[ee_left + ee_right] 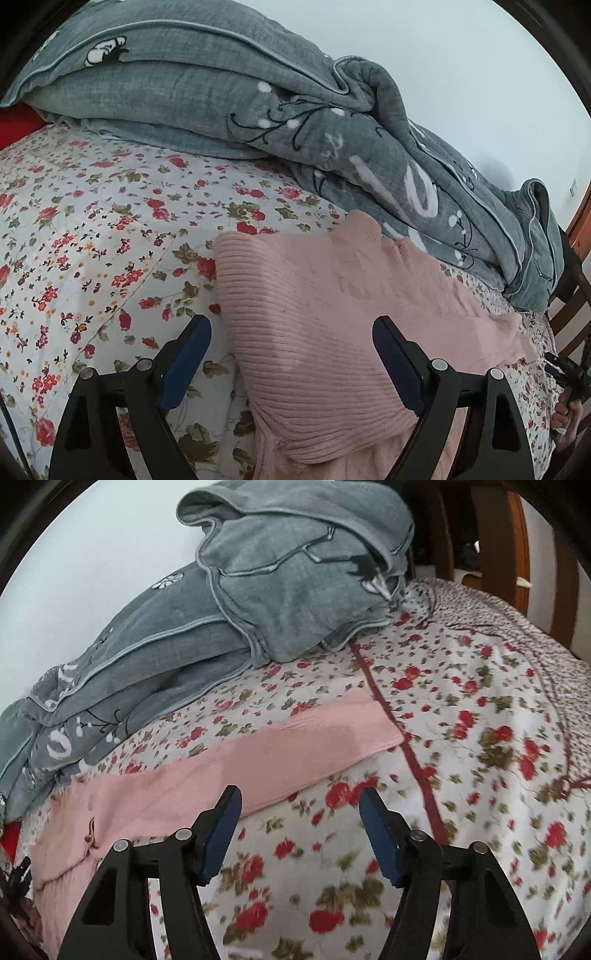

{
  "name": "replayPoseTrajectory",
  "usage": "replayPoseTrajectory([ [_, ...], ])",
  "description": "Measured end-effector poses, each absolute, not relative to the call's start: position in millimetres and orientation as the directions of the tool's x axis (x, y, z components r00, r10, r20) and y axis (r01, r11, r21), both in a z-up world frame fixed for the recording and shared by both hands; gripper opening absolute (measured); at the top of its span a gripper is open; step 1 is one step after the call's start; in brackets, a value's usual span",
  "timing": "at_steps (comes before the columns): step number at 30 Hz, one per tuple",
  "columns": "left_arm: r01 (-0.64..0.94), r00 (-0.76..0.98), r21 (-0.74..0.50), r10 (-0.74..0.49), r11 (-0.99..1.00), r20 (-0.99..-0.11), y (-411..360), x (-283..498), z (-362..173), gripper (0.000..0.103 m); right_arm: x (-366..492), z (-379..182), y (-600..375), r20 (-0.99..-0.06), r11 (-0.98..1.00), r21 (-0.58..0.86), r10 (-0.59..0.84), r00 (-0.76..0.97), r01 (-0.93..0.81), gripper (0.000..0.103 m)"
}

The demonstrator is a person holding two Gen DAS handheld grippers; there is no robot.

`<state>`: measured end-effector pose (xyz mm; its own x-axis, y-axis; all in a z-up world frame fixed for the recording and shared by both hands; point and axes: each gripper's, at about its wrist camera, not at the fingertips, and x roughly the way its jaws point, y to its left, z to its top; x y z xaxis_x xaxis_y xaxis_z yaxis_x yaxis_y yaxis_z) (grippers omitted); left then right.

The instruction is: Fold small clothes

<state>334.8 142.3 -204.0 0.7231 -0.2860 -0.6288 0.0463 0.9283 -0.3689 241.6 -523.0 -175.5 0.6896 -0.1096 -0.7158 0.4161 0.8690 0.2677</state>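
The pink knit sweater (332, 314) lies flat on the floral bedsheet (92, 240). In the right wrist view its sleeve's long axis points toward two o'clock. The left gripper (291, 343) gapes wide over the ribbed hem, gripping nothing. The right gripper (301, 812) stands open above bare sheet, empty. A grey quilt (221, 92) lies at twelve o'clock.
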Motion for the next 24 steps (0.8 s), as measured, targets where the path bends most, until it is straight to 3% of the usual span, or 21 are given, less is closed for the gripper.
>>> replayPoseTrajectory([
  [5,0.045,0.722,-0.377,-0.291,0.925,-0.628,144.9,335.4,-206.2,0.089,268.9,-201.4,-540.6,-0.774,0.837,0.312,-0.051,0.632,0.449,0.049],
  [10,0.058,0.71,-0.385,-0.309,0.921,-0.633,144.8,338.5,-208.6,0.089,271.6,-207.6,-558.7,-0.745,0.795,0.377,-0.045,0.666,0.475,0.043],
  [17,0.063,0.713,-0.379,-0.307,0.923,-0.63,143.5,338.6,-207.8,0.089,275.2,-208.2,-574.5,-0.718,0.779,0.378,-0.094,0.69,0.499,0.008],
  [21,0.055,0.719,-0.367,-0.292,0.929,-0.631,143.3,337.3,-207.1,0.089,268.8,-194.8,-569.0,-0.669,0.795,0.361,-0.142,0.729,0.487,0.006],
  [24,0.056,0.721,-0.362,-0.289,0.931,-0.63,142.5,336.8,-206.2,0.089,260.7,-161.6,-549.1,-0.603,0.847,0.247,-0.246,0.759,0.471,0.006],
])
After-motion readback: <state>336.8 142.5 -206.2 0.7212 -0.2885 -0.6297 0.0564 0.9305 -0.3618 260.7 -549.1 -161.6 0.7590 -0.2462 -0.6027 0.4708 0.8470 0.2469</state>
